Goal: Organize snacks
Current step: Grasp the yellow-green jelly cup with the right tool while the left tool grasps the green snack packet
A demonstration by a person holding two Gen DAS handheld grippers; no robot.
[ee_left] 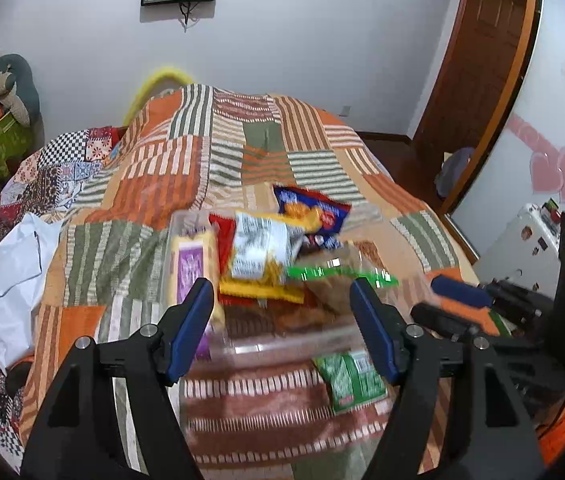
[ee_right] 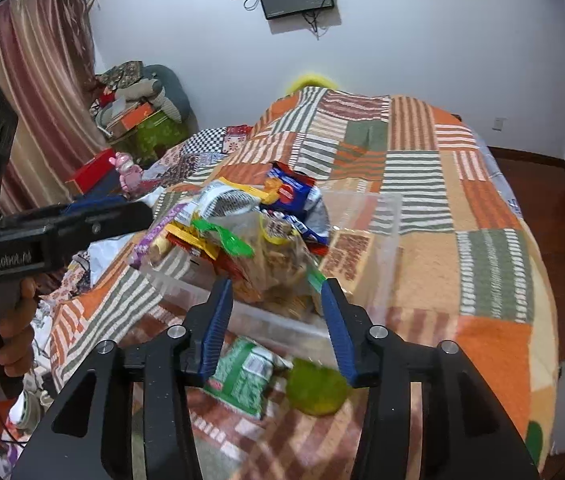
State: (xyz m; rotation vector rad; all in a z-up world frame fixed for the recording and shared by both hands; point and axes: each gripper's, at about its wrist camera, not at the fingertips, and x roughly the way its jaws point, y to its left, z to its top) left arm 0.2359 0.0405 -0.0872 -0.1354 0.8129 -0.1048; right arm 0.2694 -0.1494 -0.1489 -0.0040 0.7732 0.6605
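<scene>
A clear plastic bin [ee_left: 282,340] [ee_right: 274,320] sits on the striped patchwork blanket [ee_left: 218,152] and is heaped with snack packets. Among them are a yellow and purple box [ee_left: 190,264], a blue chip bag [ee_left: 310,210] [ee_right: 290,190] and a clear bag with a green clip [ee_left: 338,276] [ee_right: 278,268]. A green packet [ee_left: 352,378] [ee_right: 242,376] lies on the blanket in front of the bin. A round green snack [ee_right: 316,386] lies beside it. My left gripper [ee_left: 282,292] is open and empty over the bin's near edge. My right gripper [ee_right: 276,288] is open and empty, just short of the clear bag.
A white plastic bag [ee_left: 6,280] lies at the bed's left. Boxes and stuffed toys [ee_right: 138,108] are piled by the curtain. A brown door [ee_left: 478,60] stands at the right. The other gripper's body [ee_right: 42,236] reaches in from the left of the right wrist view.
</scene>
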